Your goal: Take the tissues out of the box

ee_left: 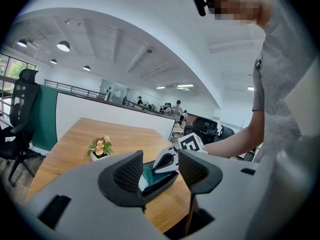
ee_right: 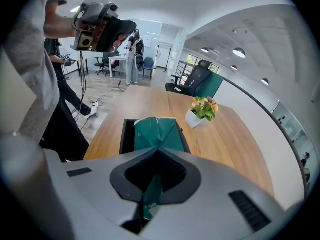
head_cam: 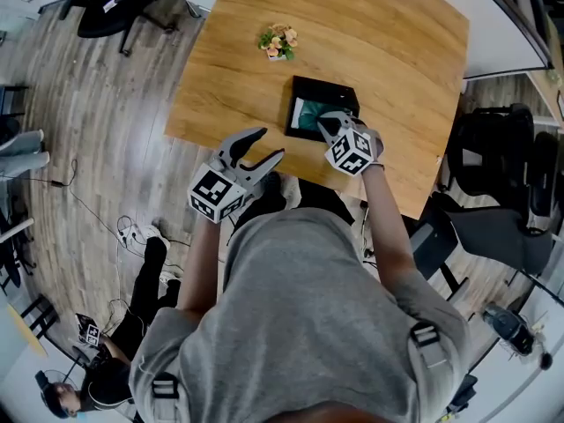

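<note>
Green tissue pack (ee_right: 155, 131), one, sits in the one black rectangular box (head_cam: 304, 88) close to the near edge of the wooden tabletop (head_cam: 370, 33). One small potted flower plant (head_cam: 278, 41) stands farther in. The right gripper (head_cam: 328, 123) reaches down over the box, jaws closed on the pack's top. The left gripper (head_cam: 260, 144) hovers just off the near edge, jaws apart and empty.

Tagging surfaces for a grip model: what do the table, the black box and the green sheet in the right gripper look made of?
The table: wood or wood veneer, satin; visible grain, soft sheen. The black box: matte, rigid-looking, perhaps card or plastic; cannot tell. The green sheet, pinched in the right gripper: thin paper or film; it folds into sharp creases.
</note>
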`<state>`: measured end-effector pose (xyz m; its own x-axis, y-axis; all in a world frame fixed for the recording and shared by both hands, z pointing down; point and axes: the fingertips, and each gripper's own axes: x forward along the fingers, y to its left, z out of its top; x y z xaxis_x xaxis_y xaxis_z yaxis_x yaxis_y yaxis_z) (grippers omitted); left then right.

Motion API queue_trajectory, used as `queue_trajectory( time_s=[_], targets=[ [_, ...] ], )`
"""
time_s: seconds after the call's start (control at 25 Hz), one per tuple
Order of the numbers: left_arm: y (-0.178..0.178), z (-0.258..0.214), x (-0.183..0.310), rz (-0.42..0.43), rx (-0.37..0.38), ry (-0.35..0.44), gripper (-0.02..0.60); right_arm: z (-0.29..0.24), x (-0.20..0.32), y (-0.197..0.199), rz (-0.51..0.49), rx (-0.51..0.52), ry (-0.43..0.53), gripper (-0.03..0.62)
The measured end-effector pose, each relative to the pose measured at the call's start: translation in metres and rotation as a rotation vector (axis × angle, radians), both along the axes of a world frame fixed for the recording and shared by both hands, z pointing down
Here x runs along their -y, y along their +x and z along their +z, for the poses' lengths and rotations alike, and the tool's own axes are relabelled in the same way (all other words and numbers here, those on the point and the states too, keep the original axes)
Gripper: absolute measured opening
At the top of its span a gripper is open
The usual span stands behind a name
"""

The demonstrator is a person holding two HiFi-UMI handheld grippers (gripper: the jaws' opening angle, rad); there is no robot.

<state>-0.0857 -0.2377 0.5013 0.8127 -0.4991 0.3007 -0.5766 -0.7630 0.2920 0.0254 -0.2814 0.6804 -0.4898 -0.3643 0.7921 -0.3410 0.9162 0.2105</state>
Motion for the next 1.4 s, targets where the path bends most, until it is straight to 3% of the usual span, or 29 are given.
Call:
queue_trajectory(
  time_s=[0.72, 1.4],
  targets=[
    [0.004, -0.014, -0.029, 0.116, 0.006, 0.054, 0.236, -0.038, -0.021, 0.008, 0.135, 0.025, 0.122, 0.003],
    [-0.014, -0.016, -0.062, 0.188, 0.025, 0.086, 0.236, -0.064, -0.057, 0.006, 0.241, 0.041, 0.192, 0.003]
  ],
)
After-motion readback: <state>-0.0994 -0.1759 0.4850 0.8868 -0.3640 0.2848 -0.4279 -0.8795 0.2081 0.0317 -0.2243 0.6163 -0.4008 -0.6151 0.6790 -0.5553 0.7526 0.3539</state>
